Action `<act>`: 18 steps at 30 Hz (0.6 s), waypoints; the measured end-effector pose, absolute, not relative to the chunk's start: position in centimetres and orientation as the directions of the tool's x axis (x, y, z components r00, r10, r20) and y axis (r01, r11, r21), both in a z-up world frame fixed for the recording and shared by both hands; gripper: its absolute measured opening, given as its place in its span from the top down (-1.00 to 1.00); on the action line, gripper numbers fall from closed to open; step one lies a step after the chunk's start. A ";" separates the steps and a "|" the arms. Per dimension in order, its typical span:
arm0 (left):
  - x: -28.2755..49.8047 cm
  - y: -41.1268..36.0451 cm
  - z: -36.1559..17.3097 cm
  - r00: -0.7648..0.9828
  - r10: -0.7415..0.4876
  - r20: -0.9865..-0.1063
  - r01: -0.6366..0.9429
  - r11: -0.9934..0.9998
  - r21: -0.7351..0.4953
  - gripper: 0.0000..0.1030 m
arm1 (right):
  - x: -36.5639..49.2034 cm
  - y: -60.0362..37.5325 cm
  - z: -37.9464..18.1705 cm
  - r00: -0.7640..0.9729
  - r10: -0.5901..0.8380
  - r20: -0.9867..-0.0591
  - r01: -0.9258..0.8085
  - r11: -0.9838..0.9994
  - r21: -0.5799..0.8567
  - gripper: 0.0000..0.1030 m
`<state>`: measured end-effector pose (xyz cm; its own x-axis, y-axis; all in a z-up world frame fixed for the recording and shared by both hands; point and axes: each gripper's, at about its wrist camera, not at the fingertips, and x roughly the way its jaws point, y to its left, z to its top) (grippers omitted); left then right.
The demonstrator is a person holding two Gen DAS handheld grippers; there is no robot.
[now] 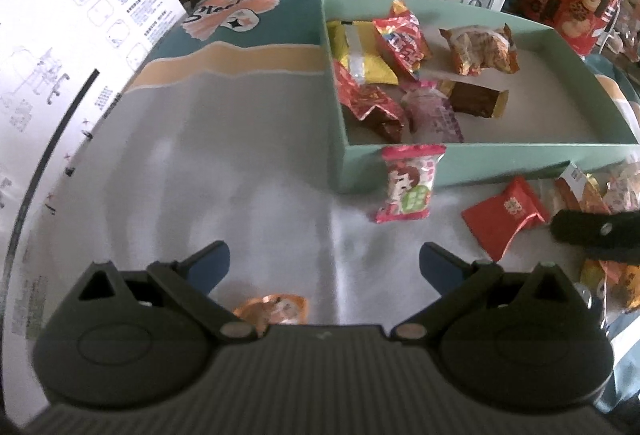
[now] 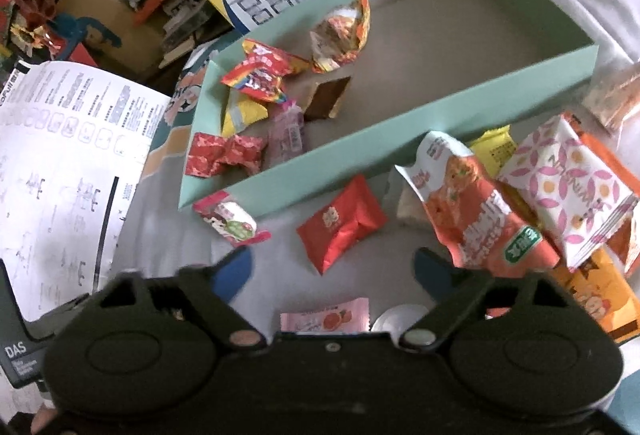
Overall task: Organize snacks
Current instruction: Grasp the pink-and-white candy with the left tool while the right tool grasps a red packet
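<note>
- Both blue-padded fingers of the right gripper [image 2: 334, 267] stand spread wide with nothing between them, low in the right wrist frame; the gap faces a red square foil-wrapped snack packet [image 2: 342, 229] at frame centre, so I judge that packet the likeliest next pick.
- Equally spread and empty is the left gripper [image 1: 325, 265], hanging over bare grey cloth at the bottom of its own frame, probably waiting its turn.
- Just past the right gripper's left finger lies a small pink-edged candy packet printed with a girl's face [image 2: 232, 221], touching the outer wall of the shallow mint-green cardboard box [image 2: 400, 139], not yet inside.
- To the right of centre sits a loose heap still to sort: an orange-and-white noodle-print pouch [image 2: 476, 211] leaning beside a white pouch with pink petal pattern [image 2: 568, 187].
- Inside the box, toward its left end, sorted snacks cluster: a red crinkled foil candy [image 2: 224, 153], a yellow packet [image 2: 240, 111], a brown chocolate bar [image 2: 326, 97] and a rainbow-striped red sweet bag [image 2: 260, 75]; the box's right half is bare, leaving room for the heap.
- At the frame's bottom edge, a pale pink wrapper with an orange-slice print [image 2: 324, 317] peeks out from behind the gripper body, easy to overlook.
</note>
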<state>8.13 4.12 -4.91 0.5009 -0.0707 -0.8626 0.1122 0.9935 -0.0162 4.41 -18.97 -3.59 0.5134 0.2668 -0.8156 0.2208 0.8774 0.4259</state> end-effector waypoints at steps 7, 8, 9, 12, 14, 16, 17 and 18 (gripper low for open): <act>10.1 2.2 -5.9 0.509 -0.084 -0.857 0.095 0.995 -0.042 -0.98 | 5.4 -19.8 -5.3 0.491 0.267 -0.830 0.265 0.861 0.434 -0.02; 10.3 2.1 -6.0 0.510 -0.088 -0.855 0.091 0.995 -0.049 -0.95 | 5.5 -19.8 -5.3 0.490 0.267 -0.830 0.266 0.861 0.434 -0.02; 10.6 1.9 -6.0 0.513 -0.094 -0.853 0.085 0.995 -0.058 -0.93 | 5.7 -19.9 -5.4 0.489 0.270 -0.829 0.269 0.858 0.438 -0.02; 11.3 1.5 -6.2 0.522 -0.106 -0.846 0.064 0.994 -0.085 -0.80 | 6.2 -20.1 -5.8 0.480 0.280 -0.831 0.274 0.853 0.445 -0.02; 11.7 1.3 -6.4 0.528 -0.115 -0.842 0.046 0.993 -0.106 -0.50 | 6.4 -20.1 -6.0 0.476 0.284 -0.832 0.278 0.850 0.448 -0.02; 12.1 1.3 -6.8 0.522 -0.117 -0.845 0.030 0.992 -0.119 -0.08 | 6.7 -20.0 -6.1 0.475 0.282 -0.834 0.280 0.850 0.446 -0.02; 12.4 1.5 -7.1 0.509 -0.111 -0.854 0.018 0.993 -0.118 0.21 | 6.8 -20.0 -6.2 0.474 0.281 -0.835 0.279 0.851 0.445 -0.02; 12.6 1.8 -7.3 0.497 -0.107 -0.861 0.011 0.993 -0.117 0.33 | 7.0 -19.9 -6.2 0.472 0.280 -0.836 0.279 0.852 0.442 -0.02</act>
